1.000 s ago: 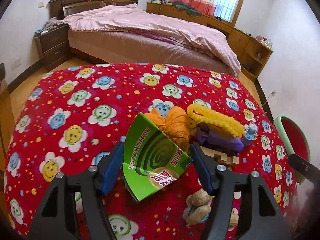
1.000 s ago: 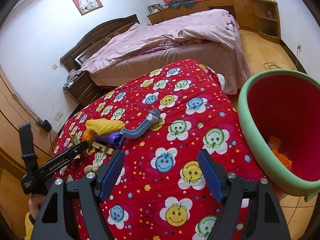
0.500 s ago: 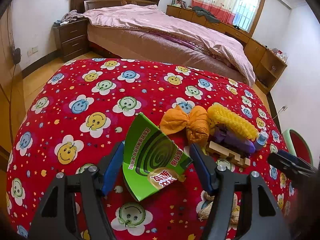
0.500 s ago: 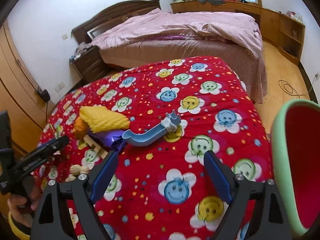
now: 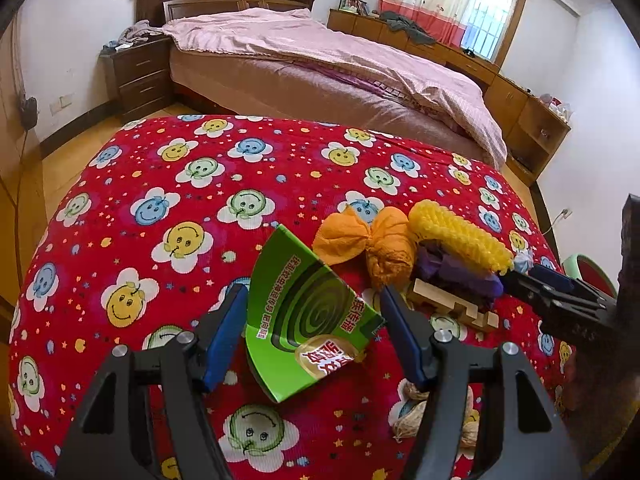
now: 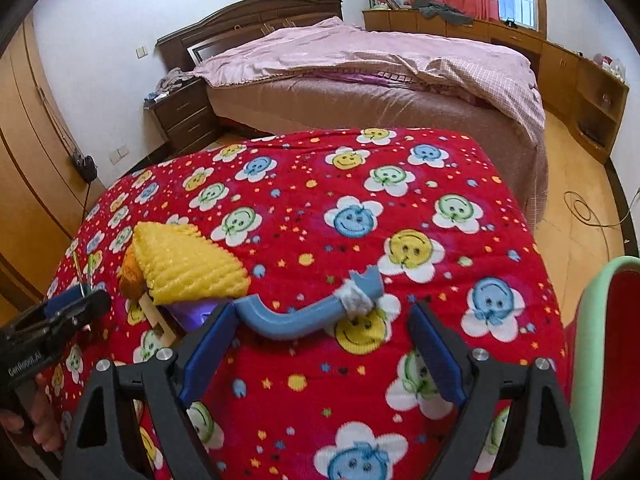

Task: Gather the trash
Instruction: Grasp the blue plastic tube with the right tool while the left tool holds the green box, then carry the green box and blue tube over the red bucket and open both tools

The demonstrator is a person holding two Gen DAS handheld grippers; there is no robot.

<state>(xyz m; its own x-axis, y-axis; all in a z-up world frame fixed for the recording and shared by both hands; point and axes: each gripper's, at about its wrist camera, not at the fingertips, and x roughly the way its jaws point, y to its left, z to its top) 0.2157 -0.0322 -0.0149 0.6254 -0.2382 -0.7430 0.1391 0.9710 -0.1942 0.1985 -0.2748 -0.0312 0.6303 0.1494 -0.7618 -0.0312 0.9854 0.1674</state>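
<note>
Beyond the trash pile [image 5: 448, 256], red blanket [image 5: 200, 200] lies bare.

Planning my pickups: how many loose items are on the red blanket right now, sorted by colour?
Green: 1, the box between the left tongs
Orange: 1, bundle
Yellow: 1, foam net
Purple: 1, wrapper
Blue: 1, curved piece
Wood: 1, block
Tan: 1, cluster of nut shells
Total: 7

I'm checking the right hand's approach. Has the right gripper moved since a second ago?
Yes. The right gripper, jaws just opened wider and empty, has swung away from the green bin toward the blue curved piece.
</note>
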